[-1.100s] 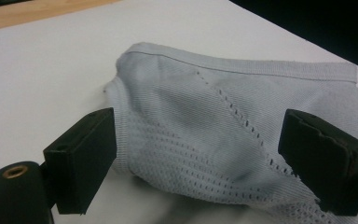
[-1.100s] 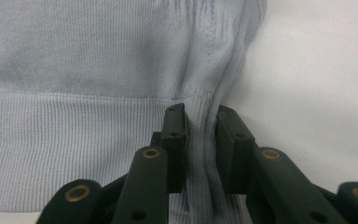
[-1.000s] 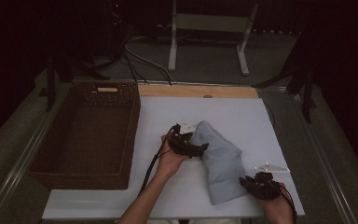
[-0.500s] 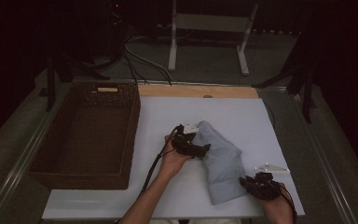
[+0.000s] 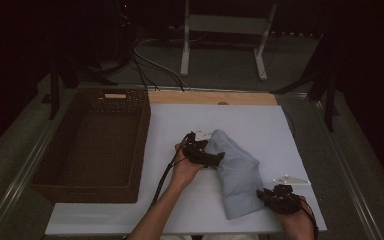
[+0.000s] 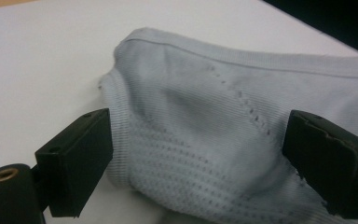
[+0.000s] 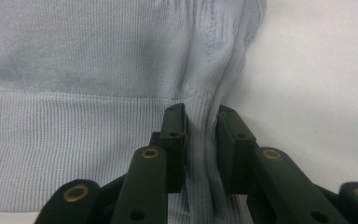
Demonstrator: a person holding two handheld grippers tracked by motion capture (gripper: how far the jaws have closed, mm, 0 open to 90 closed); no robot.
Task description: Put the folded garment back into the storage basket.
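The garment (image 5: pixel 237 175) lay on the desk (image 5: pixel 180 120) toward its near right corner, long axis running from mid-desk to that corner. The right gripper (image 7: pixel 200 140) pinched its hem (image 7: pixel 74 140). The left gripper (image 6: pixel 196 154) straddled the far end, fingers wide, gripping nothing. Its fingers had just opened further; the garment had barely shifted.

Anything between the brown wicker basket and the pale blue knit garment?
In the high view, bare white table, crossed nearer the person by the left gripper, its cable and the hand.
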